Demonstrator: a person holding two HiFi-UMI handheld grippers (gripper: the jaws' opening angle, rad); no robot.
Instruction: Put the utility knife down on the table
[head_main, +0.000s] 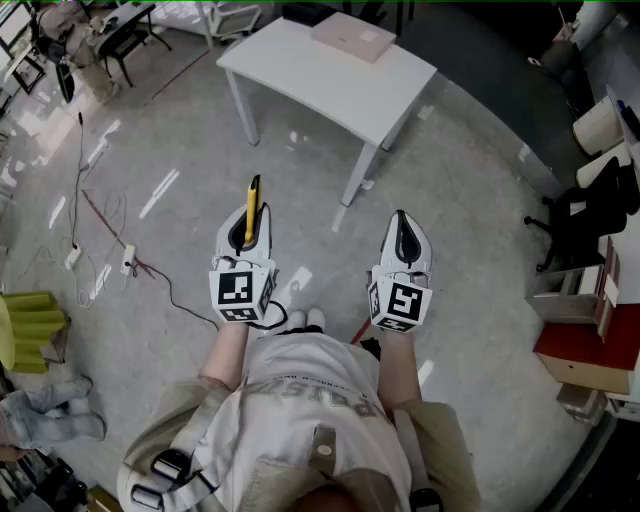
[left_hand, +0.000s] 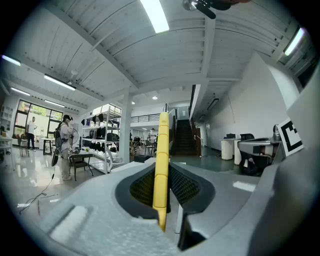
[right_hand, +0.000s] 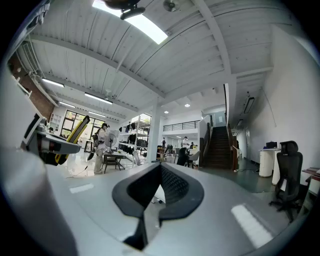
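My left hand-held gripper (head_main: 254, 218) and right hand-held gripper (head_main: 401, 218) are white-shelled and black-lined, with square-patterned marker cubes (head_main: 240, 292). My shirt (head_main: 310, 385) is pale and printed.

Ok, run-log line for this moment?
left hand-held gripper: shut on utility knife | right hand-held gripper: shut, empty | table: ahead, knife not down

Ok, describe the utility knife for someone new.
Near the white table, two grippers hang over the floor. The left gripper is shut on the utility knife: a slim yellow bar jutting past its jaws, while the right gripper is empty.
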